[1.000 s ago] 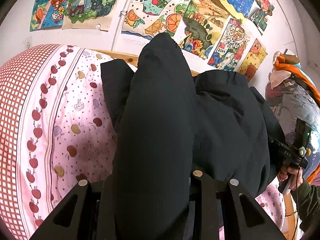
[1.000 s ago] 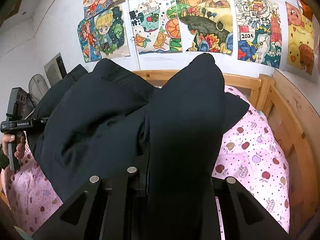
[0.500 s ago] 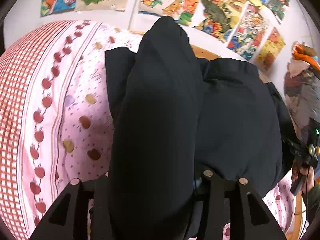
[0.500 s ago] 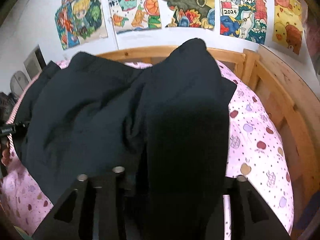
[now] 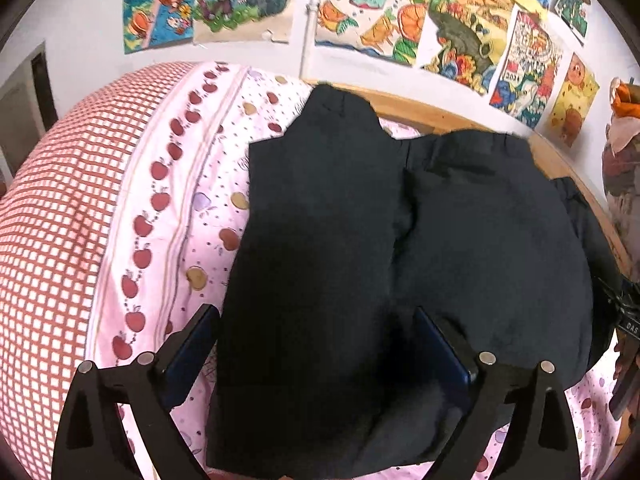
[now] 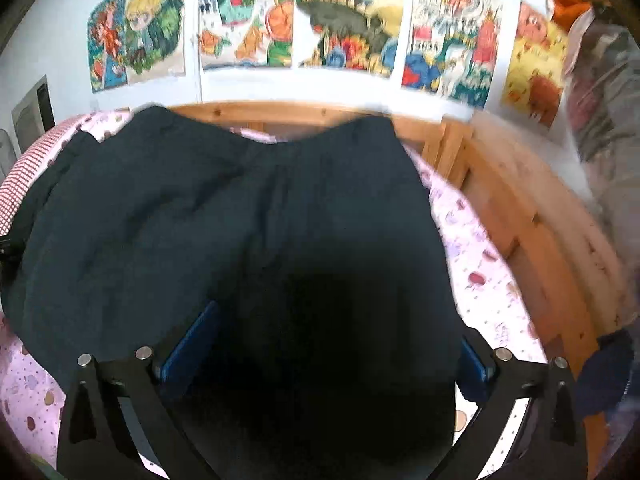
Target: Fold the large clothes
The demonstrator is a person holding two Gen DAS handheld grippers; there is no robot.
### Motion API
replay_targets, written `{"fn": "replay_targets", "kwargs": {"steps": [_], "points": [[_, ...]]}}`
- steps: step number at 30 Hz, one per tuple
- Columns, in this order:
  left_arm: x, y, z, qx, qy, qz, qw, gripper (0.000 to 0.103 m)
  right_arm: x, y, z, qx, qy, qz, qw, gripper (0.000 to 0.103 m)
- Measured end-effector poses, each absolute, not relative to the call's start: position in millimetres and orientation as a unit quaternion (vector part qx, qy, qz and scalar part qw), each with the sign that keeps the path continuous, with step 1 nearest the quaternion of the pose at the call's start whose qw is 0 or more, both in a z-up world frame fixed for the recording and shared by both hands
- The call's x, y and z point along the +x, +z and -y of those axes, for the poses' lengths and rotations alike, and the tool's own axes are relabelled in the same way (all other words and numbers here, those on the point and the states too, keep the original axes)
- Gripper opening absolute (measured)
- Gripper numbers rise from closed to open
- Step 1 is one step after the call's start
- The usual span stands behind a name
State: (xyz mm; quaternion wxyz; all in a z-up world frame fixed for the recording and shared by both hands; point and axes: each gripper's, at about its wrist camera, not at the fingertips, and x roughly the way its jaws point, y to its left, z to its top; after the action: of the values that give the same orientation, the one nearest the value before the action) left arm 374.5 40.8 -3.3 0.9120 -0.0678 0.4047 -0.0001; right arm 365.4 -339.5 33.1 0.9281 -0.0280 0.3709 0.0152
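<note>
Both grippers are letting go here. The left gripper (image 5: 316,344) has its jaws opening, spread wide, with the black garment (image 5: 400,240) lying loose between them. Same for the right gripper (image 6: 332,344). The garment sits folded on the pink apple-print bedding (image 5: 168,208), near the wooden bed frame (image 6: 520,208).

matt black cloth garment (image 5: 328,240), wooden bedframe (image 6: 520,216)

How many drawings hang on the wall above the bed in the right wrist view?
5 in plain sight, in one row from left to right: a cartoon child, oranges, a dark hill, a castle, a yellow one. More may be cut off above.
</note>
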Motion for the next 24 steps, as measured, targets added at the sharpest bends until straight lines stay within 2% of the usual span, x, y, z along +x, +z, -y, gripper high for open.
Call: {"fn": "replay_targets", "kwargs": {"steps": [8,24], "points": [[352,22,-40,-0.065,0.01,-0.355,0.933,0.103,343,49,331,-0.042,0.022,-0.353,0.934,0.101],[291,62,-12,-0.08,-0.016,-0.286,0.955,0.103,263,107,307,-0.05,0.058,-0.271,0.959,0.102]]}}
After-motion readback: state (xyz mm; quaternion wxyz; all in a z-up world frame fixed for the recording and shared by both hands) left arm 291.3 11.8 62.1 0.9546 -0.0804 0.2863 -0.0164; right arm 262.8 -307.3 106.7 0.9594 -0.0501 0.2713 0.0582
